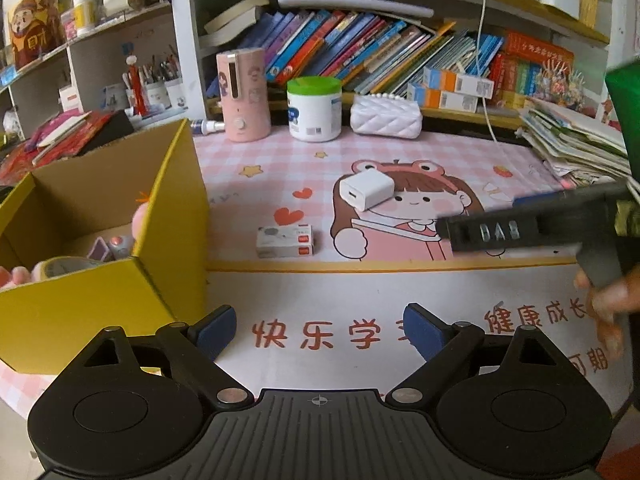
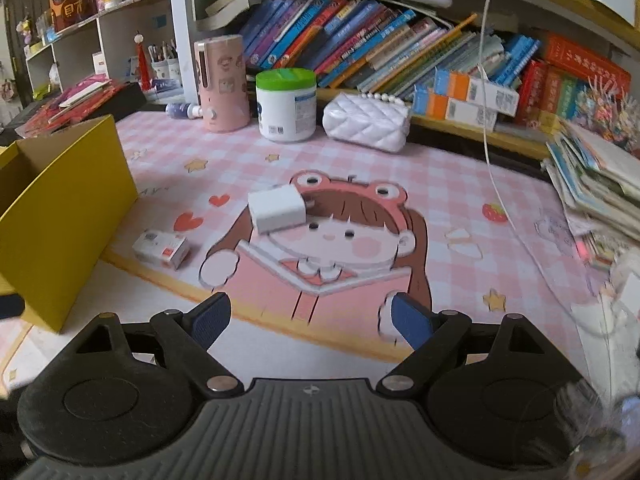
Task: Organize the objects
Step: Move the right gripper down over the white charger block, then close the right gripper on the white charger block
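Note:
A white charger cube (image 1: 366, 190) (image 2: 278, 208) lies on the pink cartoon desk mat (image 1: 400, 152) (image 2: 440, 184). To its left, nearer the front, lies a small white and orange box (image 1: 285, 242) (image 2: 161, 249). An open yellow cardboard box (image 1: 100, 280) (image 2: 68, 216) stands at the left with a tape roll (image 1: 60, 268) and small toys inside. My left gripper (image 1: 320, 330) is open over the mat's front strip, beside the cardboard box, with nothing between its blue pads. My right gripper (image 2: 310, 320) is open and empty too, short of the charger. In the left wrist view it (image 1: 456, 234) reaches in from the right, held by a hand (image 1: 608, 308).
At the back of the mat stand a pink cylinder appliance (image 1: 242, 94) (image 2: 222, 84), a white tub with a green lid (image 1: 314, 108) (image 2: 286, 104) and a white quilted pouch (image 1: 386, 114) (image 2: 366, 122). Books fill the shelf behind. A loose pile of booklets (image 1: 576, 144) (image 2: 596, 188) sits right; a white cable (image 2: 490, 120) hangs down.

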`<state>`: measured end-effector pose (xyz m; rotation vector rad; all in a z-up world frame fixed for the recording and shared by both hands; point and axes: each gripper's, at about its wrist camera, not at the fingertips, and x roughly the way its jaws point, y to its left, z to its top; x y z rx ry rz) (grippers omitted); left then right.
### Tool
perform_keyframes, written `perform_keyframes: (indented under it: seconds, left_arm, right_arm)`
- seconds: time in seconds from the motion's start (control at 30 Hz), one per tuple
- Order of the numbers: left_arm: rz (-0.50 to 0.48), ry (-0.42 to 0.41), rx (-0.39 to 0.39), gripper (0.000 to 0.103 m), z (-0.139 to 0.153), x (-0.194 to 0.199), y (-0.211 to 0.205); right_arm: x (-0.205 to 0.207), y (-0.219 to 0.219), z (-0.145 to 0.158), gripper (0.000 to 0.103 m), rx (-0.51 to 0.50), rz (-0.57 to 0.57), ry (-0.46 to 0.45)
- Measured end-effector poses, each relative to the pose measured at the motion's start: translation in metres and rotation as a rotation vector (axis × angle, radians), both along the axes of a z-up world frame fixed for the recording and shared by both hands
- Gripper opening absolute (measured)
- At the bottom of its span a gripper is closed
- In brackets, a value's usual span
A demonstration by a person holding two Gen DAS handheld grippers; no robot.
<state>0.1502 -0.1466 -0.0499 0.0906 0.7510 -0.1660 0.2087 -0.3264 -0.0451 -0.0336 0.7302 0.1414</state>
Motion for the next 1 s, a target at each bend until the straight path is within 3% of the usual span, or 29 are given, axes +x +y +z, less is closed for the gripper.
perform_keyframes:
  seconds: [0.27, 0.6, 0.83, 1.0]
  left_arm:
    - [-0.002, 0.003, 0.043, 0.093, -0.007, 0.018, -0.013]
    - [0.041, -0.003, 0.057, 0.093, -0.007, 0.049, -0.016]
    - [0.037, 0.015, 0.071, 0.093, -0.010, 0.055, -0.017]
    - [0.037, 0.020, 0.078, 0.093, -0.012, 0.056, -0.018]
  right_arm:
    - [0.052, -0.002, -0.006, 0.087, -0.005, 0.090, -0.037]
    - [0.131, 0.016, -0.032, 0.093, -0.025, 0.207, 0.008]
    - [0.163, 0.030, -0.046, 0.093, -0.027, 0.265, 0.041]
    - [0.172, 0.036, -0.056, 0.085, -0.023, 0.282, 0.077]
